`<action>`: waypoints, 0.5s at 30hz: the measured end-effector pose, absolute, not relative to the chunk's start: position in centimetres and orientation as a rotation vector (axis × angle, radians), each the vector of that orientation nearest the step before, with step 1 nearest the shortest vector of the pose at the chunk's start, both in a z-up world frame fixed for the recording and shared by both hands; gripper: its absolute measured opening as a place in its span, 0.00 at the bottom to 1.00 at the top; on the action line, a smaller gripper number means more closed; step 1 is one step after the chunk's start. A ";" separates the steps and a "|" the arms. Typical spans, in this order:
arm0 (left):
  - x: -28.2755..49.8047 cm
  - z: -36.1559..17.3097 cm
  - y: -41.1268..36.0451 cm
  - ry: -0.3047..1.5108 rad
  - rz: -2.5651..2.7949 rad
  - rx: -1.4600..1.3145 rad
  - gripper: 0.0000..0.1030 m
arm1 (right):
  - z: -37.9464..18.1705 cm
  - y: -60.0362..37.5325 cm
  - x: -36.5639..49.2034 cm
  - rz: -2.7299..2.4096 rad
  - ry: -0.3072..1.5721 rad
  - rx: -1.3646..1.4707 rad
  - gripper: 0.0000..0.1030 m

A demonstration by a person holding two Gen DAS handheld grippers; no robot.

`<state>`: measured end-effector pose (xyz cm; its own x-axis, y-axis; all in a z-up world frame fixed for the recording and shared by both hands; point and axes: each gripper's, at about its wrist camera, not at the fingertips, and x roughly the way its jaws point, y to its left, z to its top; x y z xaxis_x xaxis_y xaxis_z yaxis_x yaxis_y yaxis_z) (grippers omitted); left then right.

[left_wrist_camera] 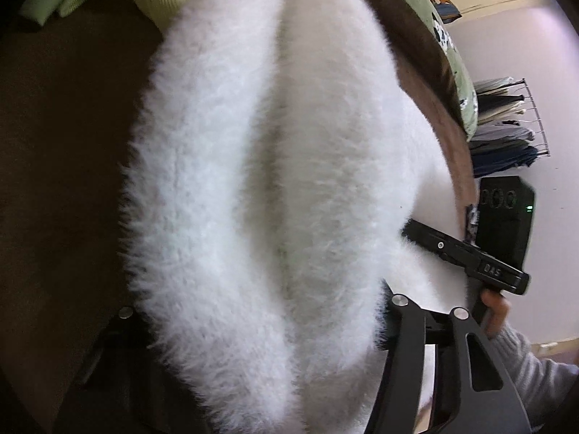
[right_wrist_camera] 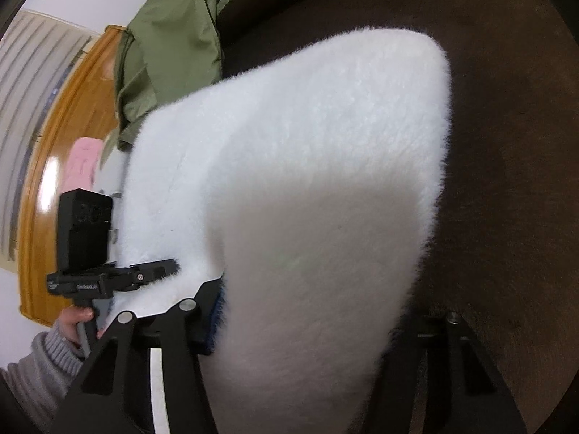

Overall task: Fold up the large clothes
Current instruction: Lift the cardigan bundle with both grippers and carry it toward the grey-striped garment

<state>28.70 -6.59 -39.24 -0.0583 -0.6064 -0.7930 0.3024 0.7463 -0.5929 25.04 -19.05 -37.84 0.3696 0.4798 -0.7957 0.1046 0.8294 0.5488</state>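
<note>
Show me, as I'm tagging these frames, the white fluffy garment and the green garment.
white fluffy garment (right_wrist_camera: pixel 325 181), right wrist view, middle of lifted fold.
green garment (right_wrist_camera: pixel 170 36), right wrist view, centre of crumpled fabric.

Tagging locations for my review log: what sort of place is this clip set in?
Probably a bedroom or home laundry corner: a clothes rack of hung garments against the wall, a green patterned cover edging a dark brown surface, and a wooden door.

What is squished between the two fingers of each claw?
The fluffy white garment. In each wrist view it fills the gap between that claw's fingers, and each view also shows the other claw biting into the same fluff.
</note>
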 end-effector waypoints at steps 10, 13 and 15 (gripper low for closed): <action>26.0 -36.2 -10.4 1.411 -0.667 -0.209 0.43 | -35.6 -17.7 25.3 0.214 1.182 0.480 0.45; 26.8 -35.1 -11.2 1.405 -0.645 -0.177 0.42 | -34.7 -17.7 25.1 0.225 1.183 0.471 0.44; 28.4 -35.0 -11.9 1.401 -0.638 -0.160 0.42 | -33.9 -17.6 25.0 0.230 1.185 0.457 0.44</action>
